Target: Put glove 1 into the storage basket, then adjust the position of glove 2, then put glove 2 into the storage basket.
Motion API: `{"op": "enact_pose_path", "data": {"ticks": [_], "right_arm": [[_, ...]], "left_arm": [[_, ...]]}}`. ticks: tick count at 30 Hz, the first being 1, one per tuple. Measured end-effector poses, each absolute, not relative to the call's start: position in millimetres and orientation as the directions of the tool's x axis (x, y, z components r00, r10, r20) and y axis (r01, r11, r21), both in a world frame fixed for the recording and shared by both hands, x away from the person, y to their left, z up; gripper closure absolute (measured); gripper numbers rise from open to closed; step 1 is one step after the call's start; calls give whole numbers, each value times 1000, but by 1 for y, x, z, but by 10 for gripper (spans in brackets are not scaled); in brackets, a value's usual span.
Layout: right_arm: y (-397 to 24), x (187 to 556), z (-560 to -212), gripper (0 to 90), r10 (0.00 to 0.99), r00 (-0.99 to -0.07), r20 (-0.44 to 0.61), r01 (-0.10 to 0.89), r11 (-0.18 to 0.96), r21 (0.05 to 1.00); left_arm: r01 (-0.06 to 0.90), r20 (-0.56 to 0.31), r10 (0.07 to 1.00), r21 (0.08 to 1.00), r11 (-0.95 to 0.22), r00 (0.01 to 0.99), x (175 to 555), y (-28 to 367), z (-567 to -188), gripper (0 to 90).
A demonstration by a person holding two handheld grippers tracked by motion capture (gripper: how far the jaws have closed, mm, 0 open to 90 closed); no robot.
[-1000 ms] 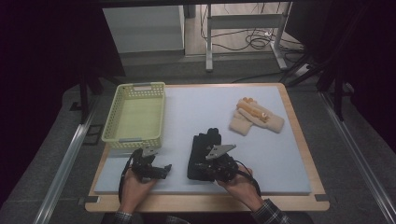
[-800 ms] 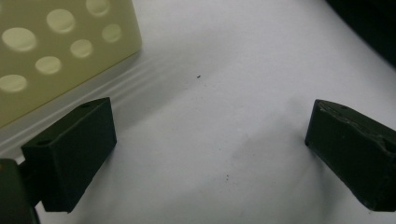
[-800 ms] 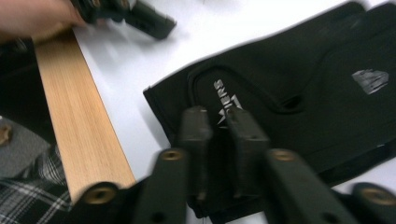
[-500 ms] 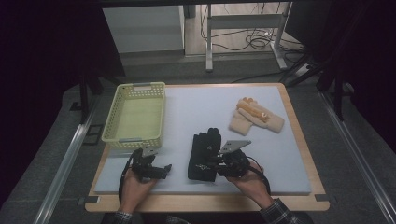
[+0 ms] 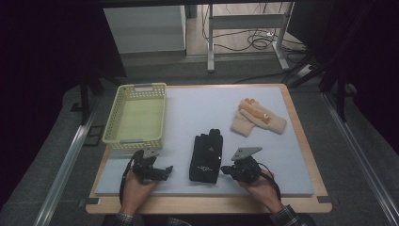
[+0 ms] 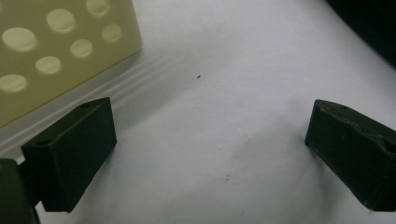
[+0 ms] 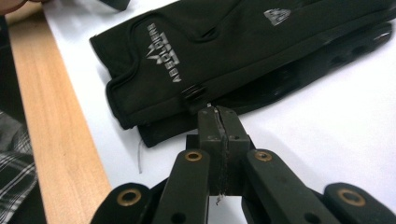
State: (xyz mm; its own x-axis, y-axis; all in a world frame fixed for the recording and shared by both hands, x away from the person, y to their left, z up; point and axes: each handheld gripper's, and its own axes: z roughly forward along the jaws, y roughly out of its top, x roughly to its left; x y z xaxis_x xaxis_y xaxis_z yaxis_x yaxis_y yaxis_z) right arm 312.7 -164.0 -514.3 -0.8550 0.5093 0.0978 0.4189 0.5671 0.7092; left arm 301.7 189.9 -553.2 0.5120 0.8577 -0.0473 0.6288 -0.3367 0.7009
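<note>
The right gripper [image 7: 218,122], jaws just closed together on nothing, sat beside the black gloves [image 7: 243,51]; the left gripper [image 6: 210,144] stood apart near the basket [image 6: 56,51].

From my remote station, the high view shows a wooden-edged table [image 5: 301,141] topped by a pale blue-grey mat [image 5: 197,113], standing on grey carpeted floor [image 5: 357,155]. Metal rails [image 5: 66,165] run along the floor at both long sides. Beyond the far edge I see a white cabinet [image 5: 143,29], a grey metal frame [image 5: 244,21] and coiled cables [image 5: 256,42]. Dark curtains [image 5: 42,52] flank the scene; light falls mainly on the table.
</note>
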Motion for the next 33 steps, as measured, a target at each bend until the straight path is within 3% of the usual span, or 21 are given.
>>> {"op": "enact_pose_path", "data": {"ticks": [9,33], "right_arm": [[-150,303,-529,882,462,-885,57,367,617,696],[-121,307,-535,880,422,-902,97,356,593,722]], "left_arm": [[628,-48,858,701,-336,512,302,190,-553,21],[629,-48,858,701,-337,512,302,190,-553,21]]}}
